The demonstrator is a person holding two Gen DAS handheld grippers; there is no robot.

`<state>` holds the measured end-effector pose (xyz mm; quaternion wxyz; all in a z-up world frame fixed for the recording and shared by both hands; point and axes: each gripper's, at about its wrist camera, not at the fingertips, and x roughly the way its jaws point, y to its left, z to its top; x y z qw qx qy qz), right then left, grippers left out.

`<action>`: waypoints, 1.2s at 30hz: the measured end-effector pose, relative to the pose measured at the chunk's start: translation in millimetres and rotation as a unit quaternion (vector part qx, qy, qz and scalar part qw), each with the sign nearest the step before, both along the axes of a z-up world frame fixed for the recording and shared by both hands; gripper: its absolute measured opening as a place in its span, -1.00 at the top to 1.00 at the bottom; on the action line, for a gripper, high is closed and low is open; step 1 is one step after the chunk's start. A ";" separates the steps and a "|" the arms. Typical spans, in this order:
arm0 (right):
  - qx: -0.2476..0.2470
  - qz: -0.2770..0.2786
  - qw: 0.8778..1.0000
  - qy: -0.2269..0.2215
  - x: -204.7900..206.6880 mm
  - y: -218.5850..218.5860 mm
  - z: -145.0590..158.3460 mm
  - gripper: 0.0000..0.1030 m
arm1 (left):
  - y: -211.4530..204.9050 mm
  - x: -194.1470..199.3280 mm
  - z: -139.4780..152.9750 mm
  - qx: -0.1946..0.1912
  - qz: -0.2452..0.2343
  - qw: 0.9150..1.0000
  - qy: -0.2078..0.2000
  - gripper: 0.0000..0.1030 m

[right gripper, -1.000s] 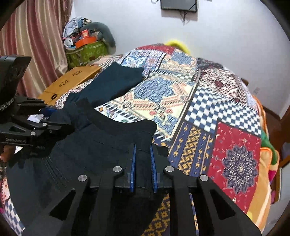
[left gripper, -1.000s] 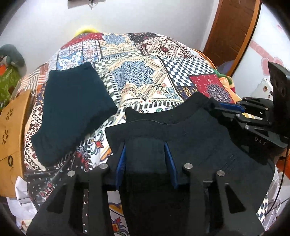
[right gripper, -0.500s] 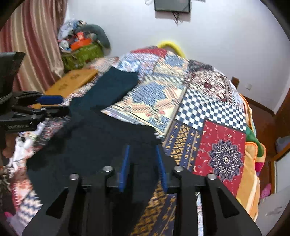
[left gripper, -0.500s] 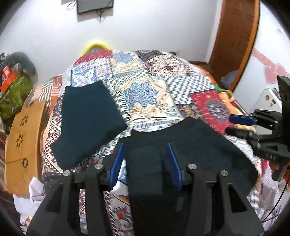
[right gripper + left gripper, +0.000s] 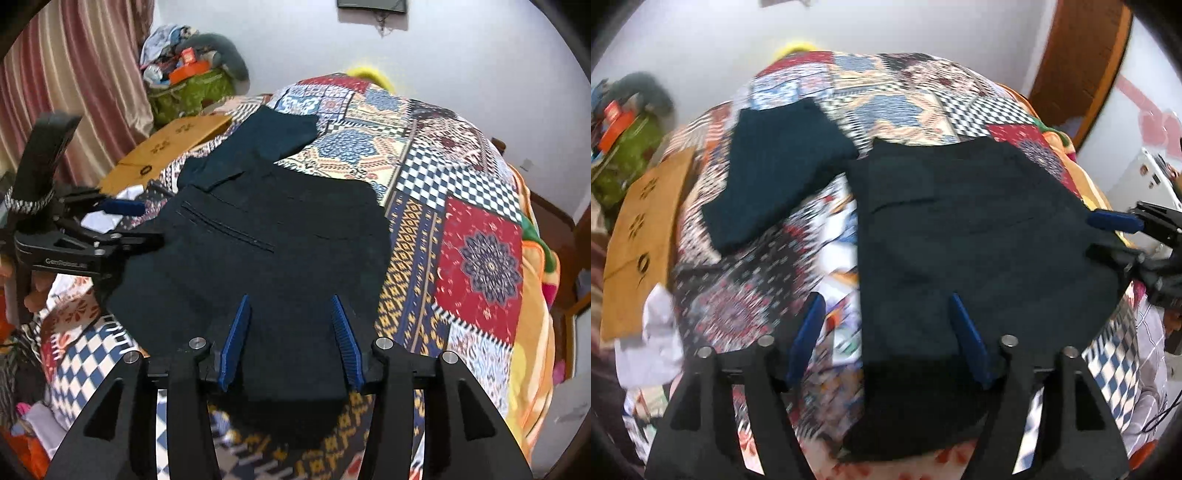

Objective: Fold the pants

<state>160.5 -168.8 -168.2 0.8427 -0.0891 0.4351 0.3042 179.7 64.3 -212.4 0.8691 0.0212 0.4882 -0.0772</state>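
The black pants [image 5: 258,236] lie folded flat on the quilt [image 5: 480,258]; left gripper [image 5: 886,328] and right gripper [image 5: 291,325] are opening, gripping nothing; another folded pair [image 5: 775,173] lies at ten o'clock.

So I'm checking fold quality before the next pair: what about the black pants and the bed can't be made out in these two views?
- Near edge of the black pants: right wrist view, hidden behind the right gripper, whose jaws are opening.
- Same edge, left wrist view: covered by the left gripper, jaws also opening.
- Quilt pattern: left wrist view, motion-blurred.
- Teal pants: its near part is overlapped by the black pants.
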 end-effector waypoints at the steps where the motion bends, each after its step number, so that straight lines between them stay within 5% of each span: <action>1: 0.004 -0.005 1.000 0.001 -1.2 -3.5 2.0 0.17 | 6.7 -5.7 -0.1 -0.001 0.008 1.000 -0.001 -0.42; 10: -0.016 -0.056 0.998 -0.002 -8.9 -35.7 5.0 0.08 | 58.1 -29.8 -14.9 0.038 0.075 0.996 0.017 -0.43; 17: -0.024 -0.080 0.996 -0.019 -7.3 -52.6 19.8 0.08 | 54.1 -14.8 32.9 0.024 0.072 0.996 -0.043 -0.51; 22: 0.007 -0.083 0.996 -0.036 6.9 -48.8 32.1 -0.47 | 26.1 16.4 52.0 -0.005 0.029 0.998 -0.061 -0.76; 28: 0.039 -0.076 0.996 0.012 30.6 -35.0 11.8 -0.58 | -1.7 61.1 20.4 -0.012 -0.009 1.000 -0.001 -0.81; 36: 0.057 -0.055 0.989 0.127 62.9 -27.8 -39.4 -0.58 | -6.3 96.8 -27.4 -0.078 -0.034 0.991 0.102 -0.88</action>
